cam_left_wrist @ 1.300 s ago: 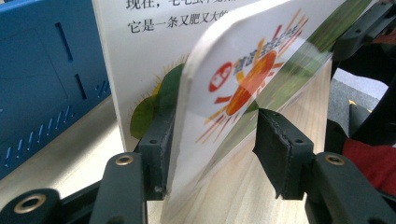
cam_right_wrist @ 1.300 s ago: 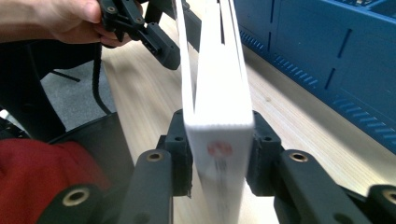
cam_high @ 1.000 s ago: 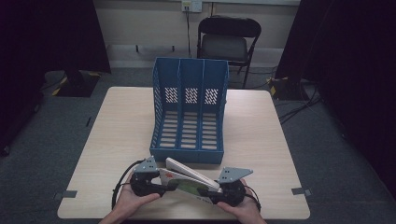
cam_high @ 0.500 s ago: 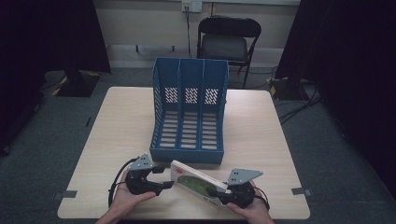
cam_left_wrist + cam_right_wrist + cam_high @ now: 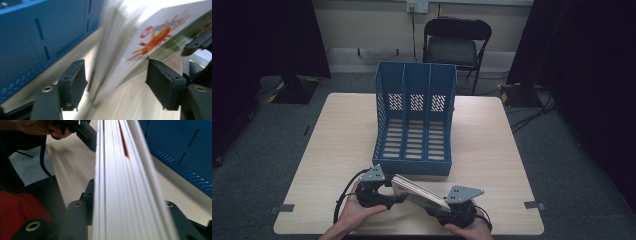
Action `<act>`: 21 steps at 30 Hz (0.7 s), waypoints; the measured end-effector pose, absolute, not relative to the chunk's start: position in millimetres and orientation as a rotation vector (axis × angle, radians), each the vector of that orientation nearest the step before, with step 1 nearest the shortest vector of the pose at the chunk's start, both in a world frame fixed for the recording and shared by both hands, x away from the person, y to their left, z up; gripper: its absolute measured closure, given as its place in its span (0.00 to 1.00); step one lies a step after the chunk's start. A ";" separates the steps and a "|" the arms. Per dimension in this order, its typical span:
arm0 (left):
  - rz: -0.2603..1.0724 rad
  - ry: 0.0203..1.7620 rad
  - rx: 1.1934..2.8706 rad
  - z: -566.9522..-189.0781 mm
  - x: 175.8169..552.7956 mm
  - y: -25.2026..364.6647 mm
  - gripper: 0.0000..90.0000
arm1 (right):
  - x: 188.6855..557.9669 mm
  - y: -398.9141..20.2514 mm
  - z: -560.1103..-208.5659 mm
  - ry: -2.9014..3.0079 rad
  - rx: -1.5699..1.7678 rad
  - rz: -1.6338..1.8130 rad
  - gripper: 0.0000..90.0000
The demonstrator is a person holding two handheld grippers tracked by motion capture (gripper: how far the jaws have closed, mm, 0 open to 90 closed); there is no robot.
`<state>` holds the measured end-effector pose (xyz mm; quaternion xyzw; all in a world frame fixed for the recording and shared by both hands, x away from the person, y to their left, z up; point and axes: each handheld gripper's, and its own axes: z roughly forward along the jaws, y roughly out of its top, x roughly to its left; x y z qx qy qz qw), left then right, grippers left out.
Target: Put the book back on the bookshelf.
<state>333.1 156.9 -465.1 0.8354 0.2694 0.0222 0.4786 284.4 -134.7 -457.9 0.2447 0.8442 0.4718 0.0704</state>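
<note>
A thick book (image 5: 419,192) with a white, orange and green cover (image 5: 150,37) is held tilted just above the table near its front edge. My right gripper (image 5: 439,207) is shut on its lower right end, and the page edges (image 5: 120,182) run up between the jaws. My left gripper (image 5: 394,197) stands open around the book's upper left corner, with a gap on each side in the left gripper view (image 5: 116,82). A blue three-slot file rack (image 5: 414,82) stands right behind the book, its low front wall (image 5: 37,37) close by.
The wooden table (image 5: 342,140) has free room left and right of the rack. A black folding chair (image 5: 457,45) stands beyond the far edge. Cables lie on the floor at the right. The hand holding the left gripper (image 5: 85,132) is seen from the right gripper.
Both grippers and the book have shifted slightly toward the table's front edge. The right end of the book sits lower than before.
</note>
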 end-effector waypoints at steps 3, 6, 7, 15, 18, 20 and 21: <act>0.083 0.660 2.054 -464.7 331.9 155.4 0.34 | 284.5 -130.6 -459.0 2.509 0.737 1.427 0.65; 0.083 0.662 2.044 -465.4 331.6 155.0 0.34 | 283.2 -129.9 -461.0 2.496 0.743 1.429 0.68; 0.083 0.663 2.043 -465.5 331.5 155.1 0.34 | 282.3 -129.3 -461.9 2.497 0.726 1.424 0.70; 0.080 0.680 2.033 -465.6 330.4 156.0 0.35 | 284.1 -130.0 -463.5 2.478 0.737 1.405 0.82; 0.061 0.707 2.031 -467.0 330.9 156.5 0.35 | 284.8 -130.2 -462.6 2.482 0.736 1.394 0.84; 0.039 0.716 2.032 -468.2 331.3 157.1 0.34 | 286.0 -130.9 -462.3 2.484 0.758 1.398 0.85; 0.045 0.714 2.050 -468.5 332.0 158.7 0.34 | 286.5 -131.1 -462.2 2.488 0.765 1.401 0.85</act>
